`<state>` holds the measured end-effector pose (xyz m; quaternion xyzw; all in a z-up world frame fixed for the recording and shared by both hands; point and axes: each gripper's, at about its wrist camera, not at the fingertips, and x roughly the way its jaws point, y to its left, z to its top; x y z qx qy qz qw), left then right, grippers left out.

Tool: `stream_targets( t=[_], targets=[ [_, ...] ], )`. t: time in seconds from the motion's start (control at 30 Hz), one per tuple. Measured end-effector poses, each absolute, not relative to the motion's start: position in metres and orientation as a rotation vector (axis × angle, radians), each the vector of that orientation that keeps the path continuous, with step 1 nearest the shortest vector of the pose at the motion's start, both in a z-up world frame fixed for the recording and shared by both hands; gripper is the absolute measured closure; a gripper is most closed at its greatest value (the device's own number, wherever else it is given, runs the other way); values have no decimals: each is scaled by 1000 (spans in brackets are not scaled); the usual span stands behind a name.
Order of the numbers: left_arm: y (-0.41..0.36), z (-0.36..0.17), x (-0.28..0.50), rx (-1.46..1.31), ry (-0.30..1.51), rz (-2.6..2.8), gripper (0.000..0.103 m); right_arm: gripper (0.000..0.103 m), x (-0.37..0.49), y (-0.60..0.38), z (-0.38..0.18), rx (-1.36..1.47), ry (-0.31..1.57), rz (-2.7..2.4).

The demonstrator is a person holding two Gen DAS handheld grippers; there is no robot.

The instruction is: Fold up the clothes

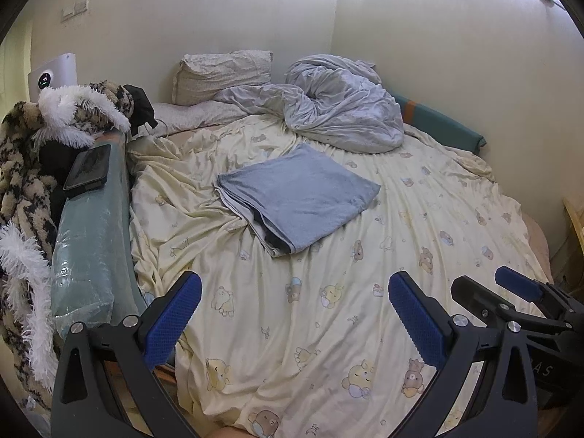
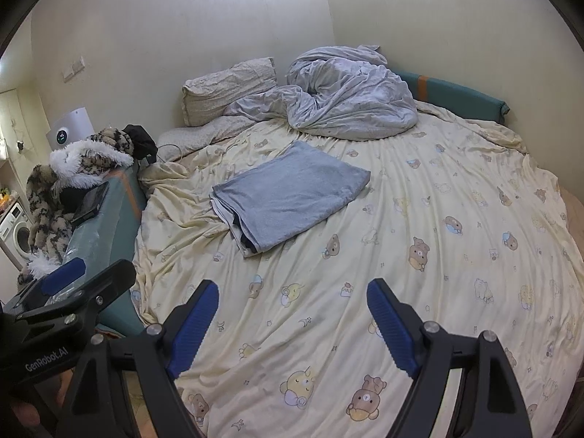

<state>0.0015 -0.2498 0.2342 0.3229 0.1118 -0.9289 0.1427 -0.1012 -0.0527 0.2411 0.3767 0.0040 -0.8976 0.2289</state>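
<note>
The folded blue-grey garment (image 1: 297, 197) lies flat near the middle of the bed (image 1: 456, 241), clear of the crumpled duvet (image 1: 343, 109) at the head end, probably set there as a finished fold. Its long axis runs diagonally, from the near left edge toward the far right corner; the layered edges face near-left. Both the left gripper (image 1: 295, 310) and right gripper (image 2: 292, 314) hover over the foot edge, jaws spread wide, holding nothing.
</note>
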Motion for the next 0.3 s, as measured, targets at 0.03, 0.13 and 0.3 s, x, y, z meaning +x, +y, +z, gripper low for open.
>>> stream_targets(
  t=[0.03, 0.13, 0.3],
  targets=[
    [-250, 234, 2, 933, 328, -2679, 0, 19, -101, -52, 241, 1039, 9, -2469],
    [-249, 232, 4, 939, 337, -2673, 0, 19, -101, -51, 240, 1043, 9, -2467],
    [-245, 230, 6, 932, 335, -2672, 0, 19, -99, -47, 238, 1049, 2, -2463]
  ],
)
